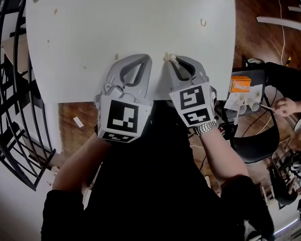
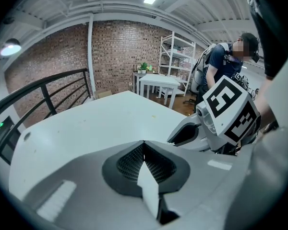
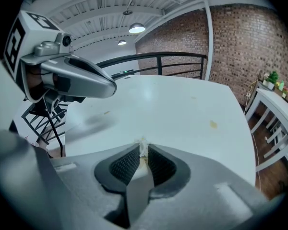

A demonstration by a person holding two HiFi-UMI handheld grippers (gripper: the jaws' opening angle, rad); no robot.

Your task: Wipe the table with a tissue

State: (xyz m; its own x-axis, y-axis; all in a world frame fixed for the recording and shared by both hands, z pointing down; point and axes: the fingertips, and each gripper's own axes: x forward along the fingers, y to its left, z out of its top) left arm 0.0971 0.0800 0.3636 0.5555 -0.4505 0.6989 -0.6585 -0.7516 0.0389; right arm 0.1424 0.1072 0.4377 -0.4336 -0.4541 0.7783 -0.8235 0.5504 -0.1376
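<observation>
- Two grippers sit side by side over the near edge of the tabletop (image 1: 115,29). The left gripper (image 1: 143,57) has its jaws fully together with nothing between them, and the right gripper (image 1: 172,59) has its jaws pinched on a small wad of tissue (image 1: 167,57).
- The tissue pokes just past the right jaw tips, low over the tabletop; we can't tell if it touches.
- Risk: so little paper shows that the hard grey plastic tips may drag on the surface instead, so nothing really gets wiped.
- Risk: the thin, soft, crumpled paper could tear or slide out of the ribbed pads under a sideways pull.
- Risk: the grippers are close together, so a wide sweep could knock one into the other.
- Risk: crumbs (image 1: 203,22) may get pushed off the edge rather than gathered.
- Materials: the tabletop is smooth, white and slightly glossy, with rounded corners. The crumbs are small, tan and irregular.
- A yellowish spot (image 3: 212,124) looks flat — likely a dried smear that needs pressure.
</observation>
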